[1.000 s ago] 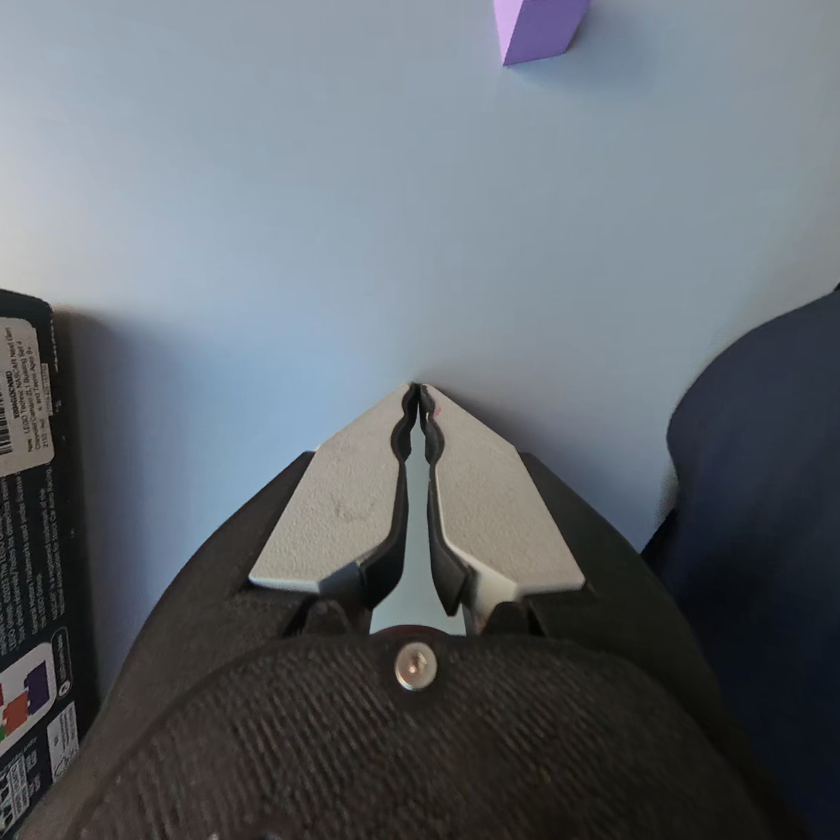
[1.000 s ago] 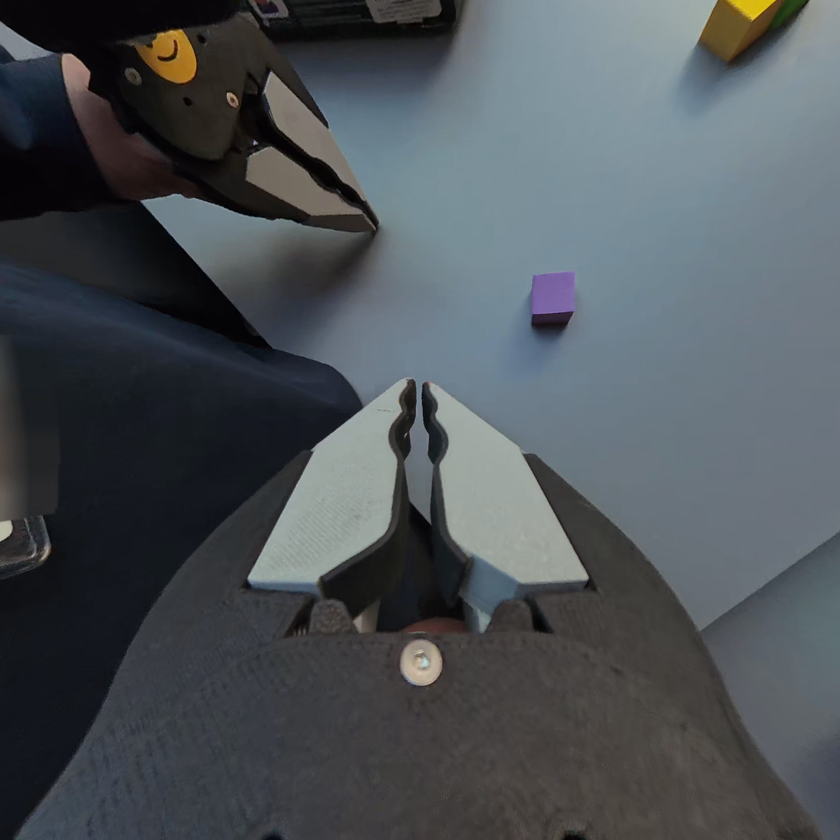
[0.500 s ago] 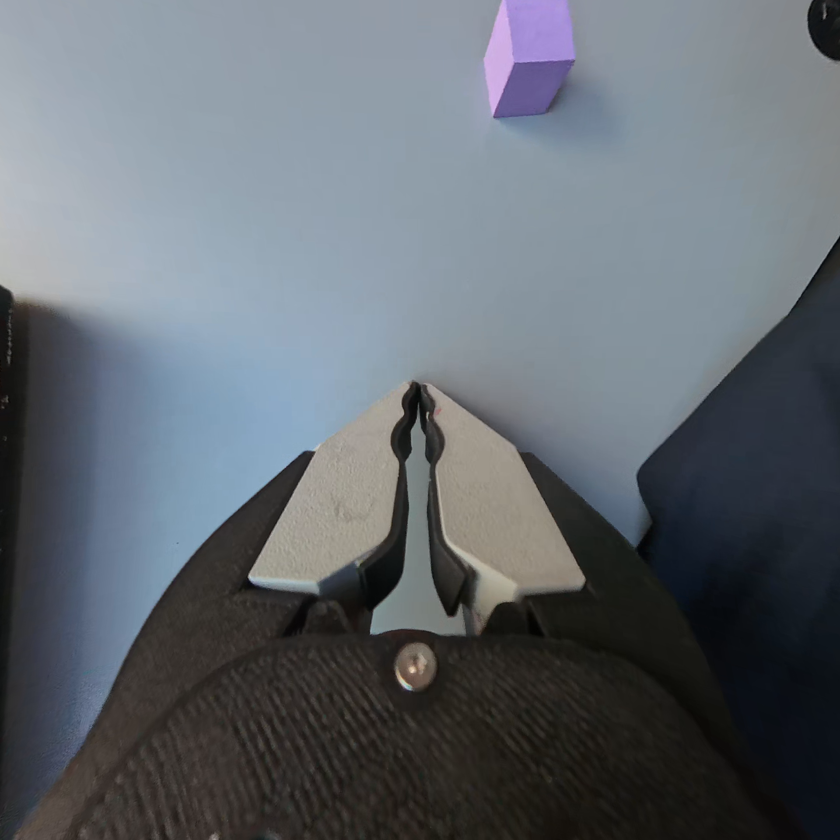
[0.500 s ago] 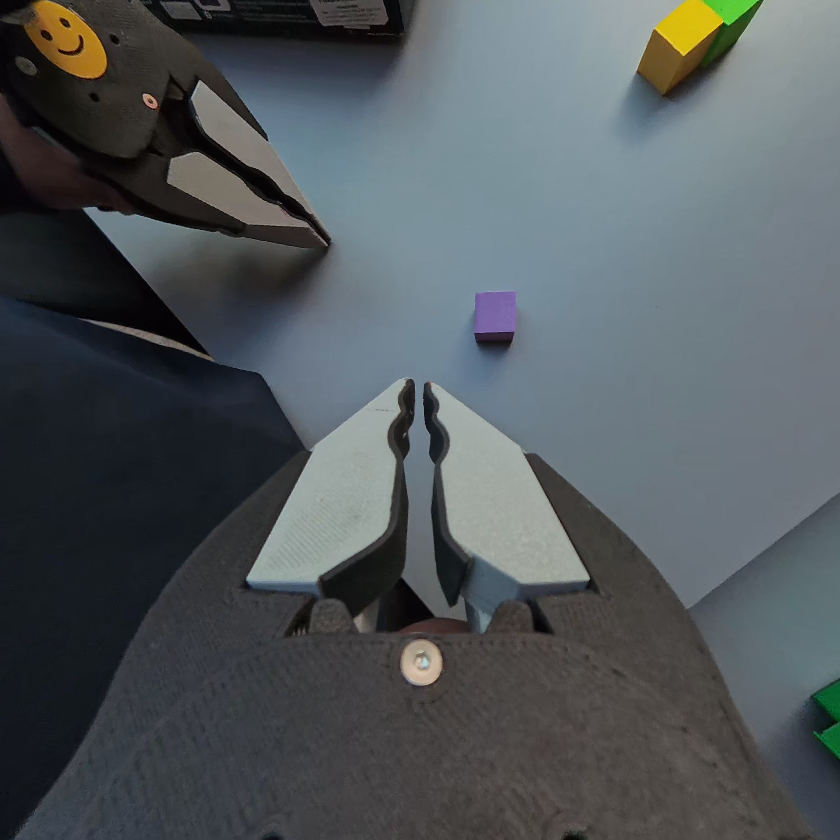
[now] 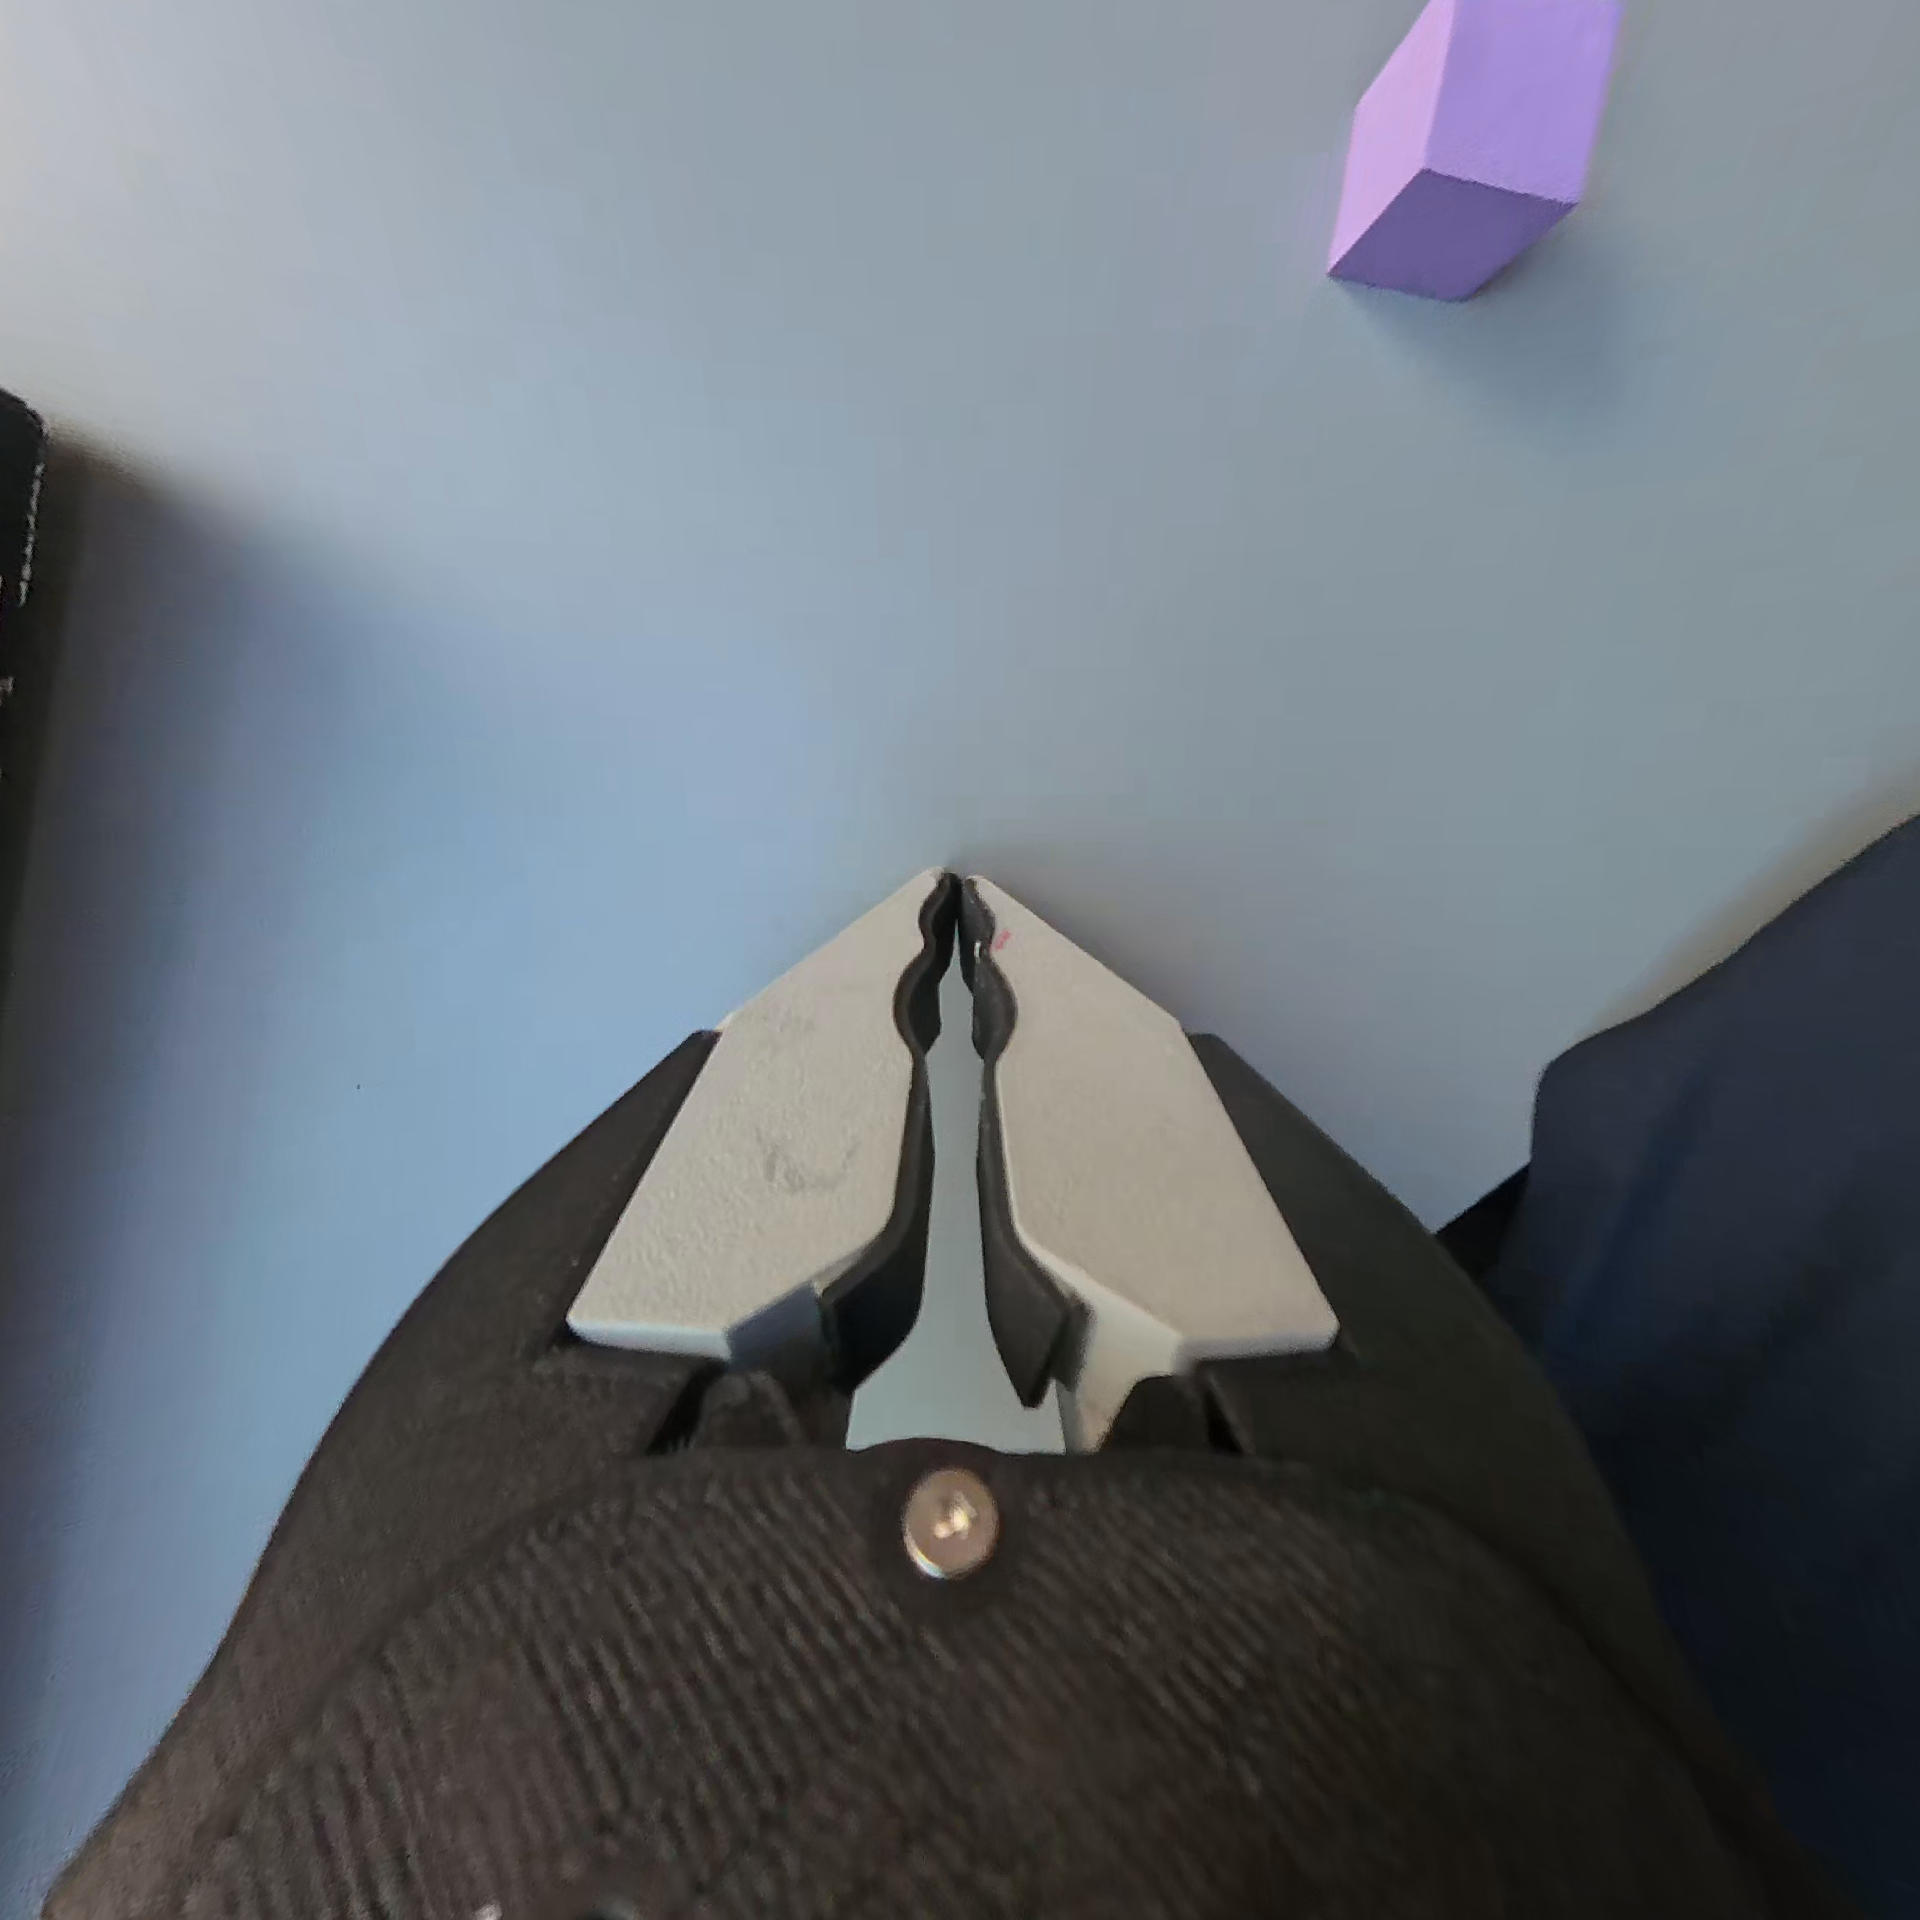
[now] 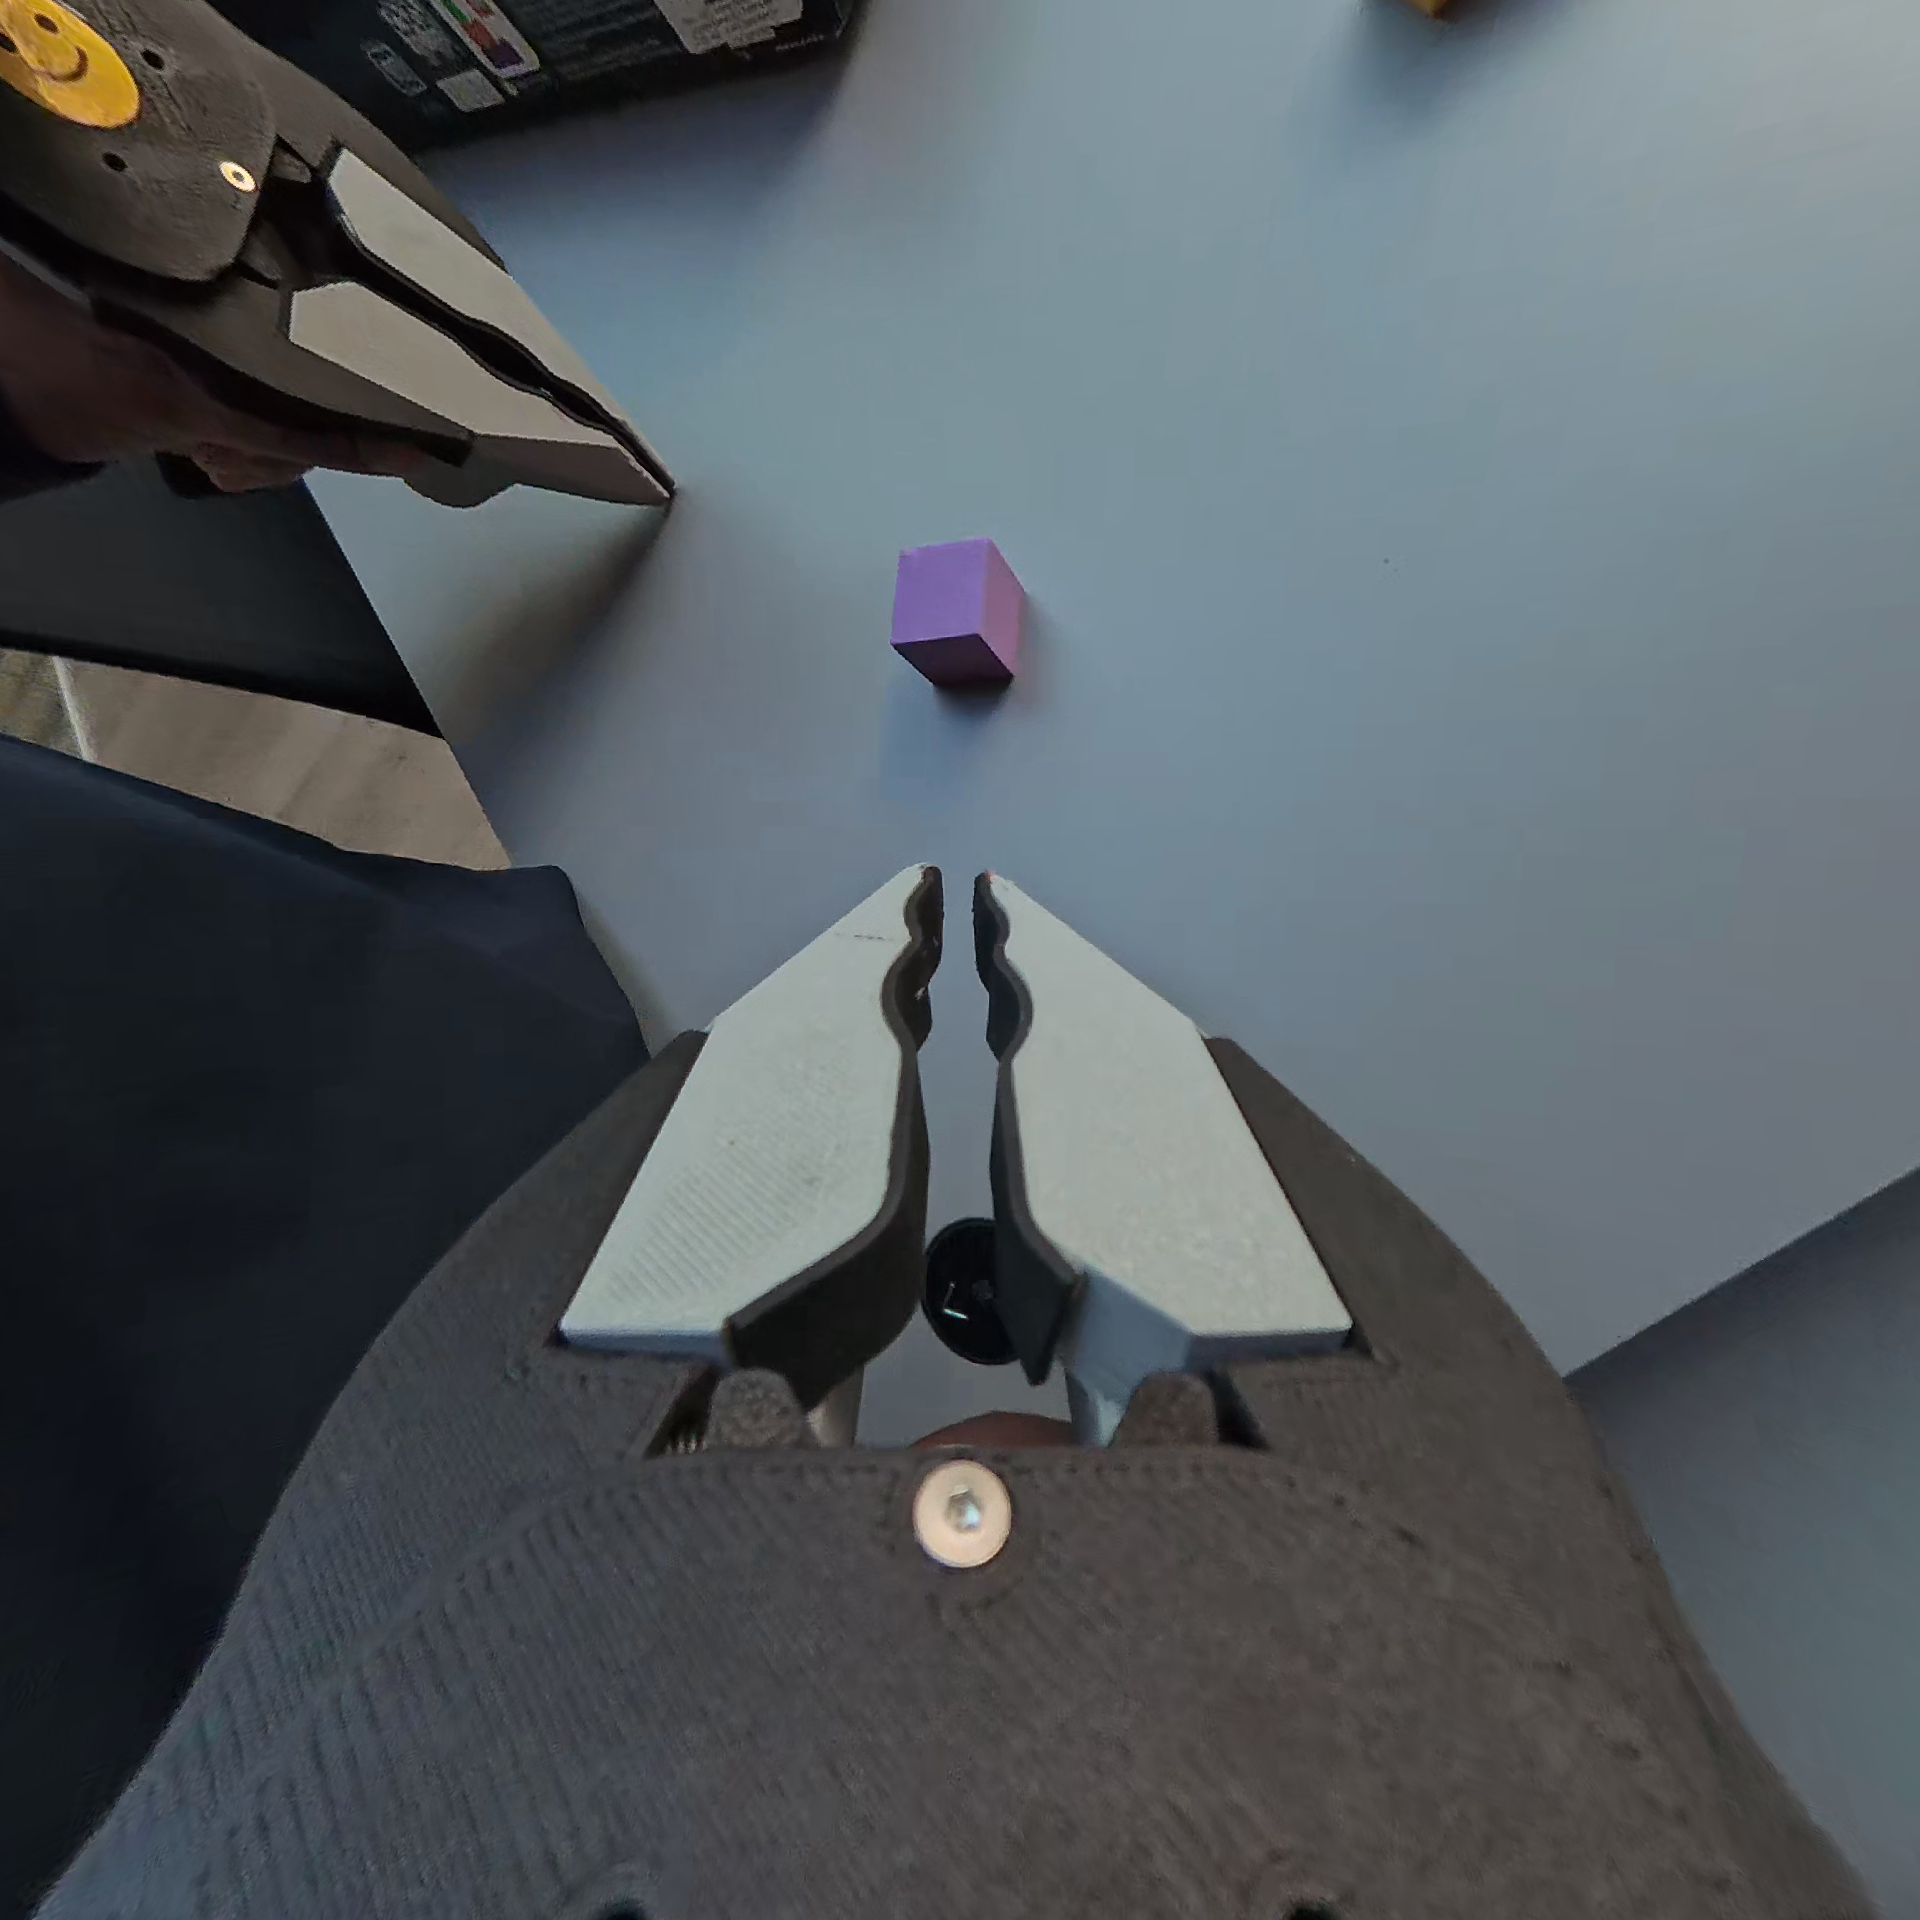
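A small purple block (image 6: 956,613) sits on the blue table (image 6: 1351,520). My right gripper (image 6: 958,878) hovers just short of it, pointing at it; its tips stand slightly apart with nothing between them. My left gripper (image 5: 956,881) is shut, tips touching, with nothing between them. It rests low over the table, and the purple block (image 5: 1455,156) lies ahead of it to the upper right. In the right wrist view the left gripper (image 6: 655,488) sits left of the block, held by a hand.
A black printed box (image 6: 623,42) lies at the table's far edge and shows at the left edge of the left wrist view (image 5: 16,623). A yellow block (image 6: 1439,5) is far right. Dark blue clothing (image 6: 260,1039) lies near left. The table edge (image 6: 1662,1299) runs near right.
My right gripper moved closer to the purple block and its tips parted a little from shut. My left gripper stayed shut and shifted, so the block now shows larger and further right.
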A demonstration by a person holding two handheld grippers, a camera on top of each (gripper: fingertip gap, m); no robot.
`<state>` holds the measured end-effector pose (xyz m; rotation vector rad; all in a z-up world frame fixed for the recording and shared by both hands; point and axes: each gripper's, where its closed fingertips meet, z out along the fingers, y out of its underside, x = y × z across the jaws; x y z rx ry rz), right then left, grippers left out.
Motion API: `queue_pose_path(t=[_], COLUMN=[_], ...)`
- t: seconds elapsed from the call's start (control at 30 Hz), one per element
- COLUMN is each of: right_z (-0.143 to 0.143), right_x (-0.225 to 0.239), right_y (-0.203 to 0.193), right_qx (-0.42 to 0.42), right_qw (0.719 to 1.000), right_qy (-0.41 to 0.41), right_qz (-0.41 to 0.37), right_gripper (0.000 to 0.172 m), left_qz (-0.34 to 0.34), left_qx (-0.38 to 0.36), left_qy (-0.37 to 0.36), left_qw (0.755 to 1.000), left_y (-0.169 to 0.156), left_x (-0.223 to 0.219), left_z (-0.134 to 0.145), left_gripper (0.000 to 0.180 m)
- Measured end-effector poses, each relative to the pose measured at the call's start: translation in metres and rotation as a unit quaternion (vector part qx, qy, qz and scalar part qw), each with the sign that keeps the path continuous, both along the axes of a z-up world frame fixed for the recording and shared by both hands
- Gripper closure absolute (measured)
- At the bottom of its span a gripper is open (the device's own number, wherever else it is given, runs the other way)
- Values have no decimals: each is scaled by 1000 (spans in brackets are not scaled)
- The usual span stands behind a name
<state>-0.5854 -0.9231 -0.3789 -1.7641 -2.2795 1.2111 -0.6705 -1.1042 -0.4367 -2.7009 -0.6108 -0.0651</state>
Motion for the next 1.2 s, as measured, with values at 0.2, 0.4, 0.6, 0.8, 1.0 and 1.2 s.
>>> queue_pose_path(t=[0.2, 0.4, 0.6, 0.8, 1.0, 1.2], right_z=[-2, 5, 6, 9, 19, 24], right_x=[-1, -13, -8, -2, -9, -11], right_y=[17, 27, 10, -14, -27, -31], right_qx=[-4, -2, -10, -28, -20, -17], right_qw=[1000, 1000, 1000, 999, 1000, 1000], right_qy=[5, 18, 6, -8, 3, 9], right_qz=[27, 9, -5, -14, -12, -15], right_gripper=[169, 169, 169, 169, 169, 168], left_qz=[28, 14, 11, 8, -10, -24], left_qx=[-36, -36, -3, 23, 29, 29], left_qy=[19, 35, 22, 21, 17, 19], left_qw=[999, 999, 1000, 999, 999, 999], left_y=[0, 0, 1, 2, 1, 1], left_x=[-1, -1, -1, -2, -1, -1], left_z=[0, 0, 0, 0, 0, 0], left_gripper=[180, 180, 180, 180, 180, 180])
